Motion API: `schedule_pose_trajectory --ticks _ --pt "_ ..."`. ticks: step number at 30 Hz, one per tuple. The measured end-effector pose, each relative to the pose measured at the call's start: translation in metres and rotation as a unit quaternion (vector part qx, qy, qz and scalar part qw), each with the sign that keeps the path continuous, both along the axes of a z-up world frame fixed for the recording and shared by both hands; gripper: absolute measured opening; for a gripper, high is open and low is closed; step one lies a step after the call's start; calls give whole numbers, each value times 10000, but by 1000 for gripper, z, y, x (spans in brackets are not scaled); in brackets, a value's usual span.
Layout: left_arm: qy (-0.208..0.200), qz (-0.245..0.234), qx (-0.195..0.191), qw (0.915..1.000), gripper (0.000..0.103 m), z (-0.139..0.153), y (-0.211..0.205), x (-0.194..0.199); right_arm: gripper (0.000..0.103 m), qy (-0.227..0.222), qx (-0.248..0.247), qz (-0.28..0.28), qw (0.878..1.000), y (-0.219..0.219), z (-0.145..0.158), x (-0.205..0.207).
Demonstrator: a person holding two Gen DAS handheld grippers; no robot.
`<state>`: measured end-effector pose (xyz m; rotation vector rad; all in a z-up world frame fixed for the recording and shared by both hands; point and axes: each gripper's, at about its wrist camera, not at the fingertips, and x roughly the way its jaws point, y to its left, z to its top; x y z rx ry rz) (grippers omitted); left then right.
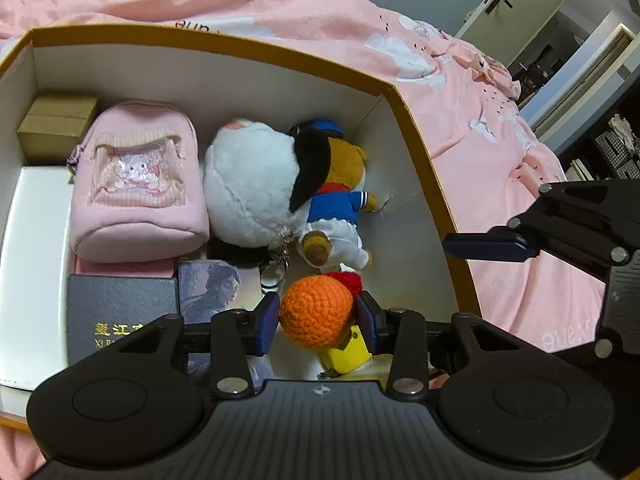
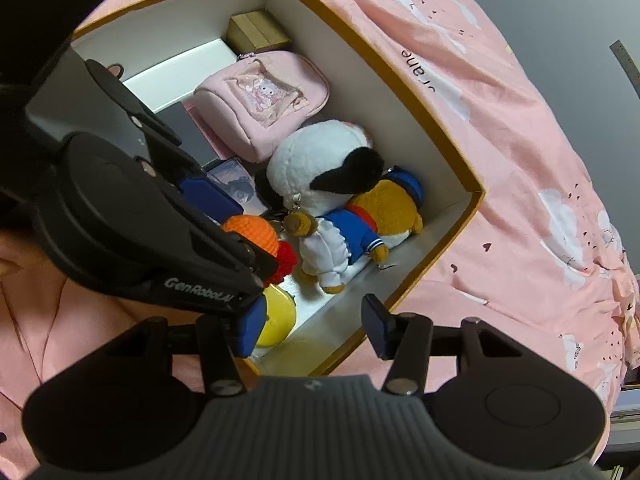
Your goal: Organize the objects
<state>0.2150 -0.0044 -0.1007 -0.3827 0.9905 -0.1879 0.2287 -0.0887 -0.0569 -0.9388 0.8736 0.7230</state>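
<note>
An orange-rimmed cardboard box [image 1: 404,98] [image 2: 444,128] with white inner walls lies on a pink bedspread. My left gripper [image 1: 317,320] [image 2: 238,232] is inside its near end, shut on a crochet toy [image 1: 316,312] [image 2: 256,234] with an orange head, a red tuft and a yellow body; the blue pads press on both sides of the head. My right gripper [image 2: 314,328] hovers open over the box's near corner with nothing between its fingers. One of its fingers [image 1: 488,247] shows at the right, outside the box wall.
The box also holds a pink pouch [image 1: 136,184] [image 2: 264,96], a white plush [image 1: 252,184] [image 2: 316,160], a sailor bear [image 1: 340,200] [image 2: 360,232], a small brown carton [image 1: 56,126], a dark booklet [image 1: 120,312], a picture card [image 1: 216,284] and a white box [image 1: 36,260]. A person's pink sleeve [image 2: 60,340] is at lower left.
</note>
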Motion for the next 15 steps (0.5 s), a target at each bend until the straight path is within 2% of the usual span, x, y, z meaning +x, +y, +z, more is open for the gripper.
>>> schedule_pose_trajectory --ticks 3,5,8,13,15 --pt "-82 41 9 10000 52 3 0 -1 59 -49 34 1 10000 0 3 -3" --pt "-176 77 34 9998 63 6 0 -3 61 -103 36 6 9999 -1 5 -6" --pt "-387 197 170 9989 71 15 -1 -8 63 -182 50 6 9998 -2 7 -10" --pt "-874 525 557 9932 76 33 -1 -24 65 -305 190 -100 9993 -5 13 -14" --pt "-1119 698 768 9883 77 42 -1 -31 78 -335 308 -167 9988 -7 17 -16"
